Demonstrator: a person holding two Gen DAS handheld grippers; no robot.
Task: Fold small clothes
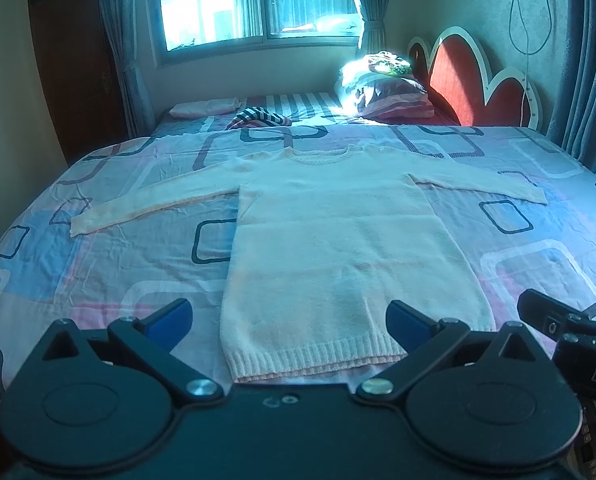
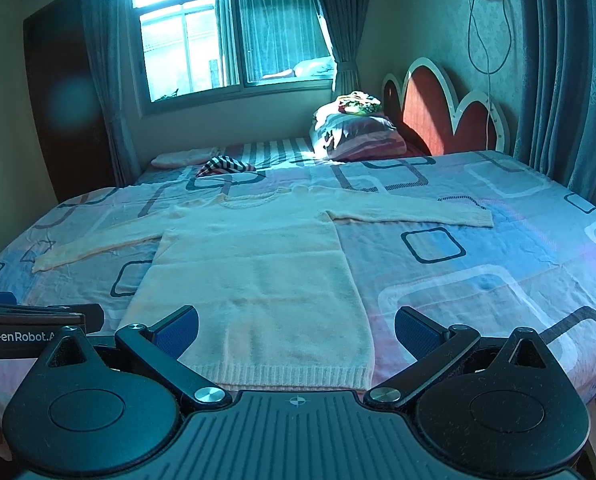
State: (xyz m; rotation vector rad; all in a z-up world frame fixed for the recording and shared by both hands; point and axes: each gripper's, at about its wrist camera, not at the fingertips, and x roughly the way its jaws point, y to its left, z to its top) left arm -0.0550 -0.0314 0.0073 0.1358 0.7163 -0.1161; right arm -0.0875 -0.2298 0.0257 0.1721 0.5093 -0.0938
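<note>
A pale pink knit sweater (image 1: 330, 248) lies flat on the bed, neck away from me, both sleeves spread out to the sides. It also shows in the right wrist view (image 2: 253, 280). My left gripper (image 1: 289, 320) is open and empty, hovering above the ribbed hem (image 1: 318, 360). My right gripper (image 2: 295, 328) is open and empty over the hem's right corner (image 2: 354, 376). The right gripper shows at the right edge of the left wrist view (image 1: 570, 328). The left gripper shows at the left edge of the right wrist view (image 2: 37, 328).
The bed sheet (image 1: 97, 264) has a pattern of rounded squares. Pillows (image 1: 390, 92) and a striped cloth (image 1: 257, 118) lie at the far end by a red headboard (image 1: 458, 76). A window (image 1: 253, 0), a dark wardrobe (image 1: 73, 60) and curtains stand behind.
</note>
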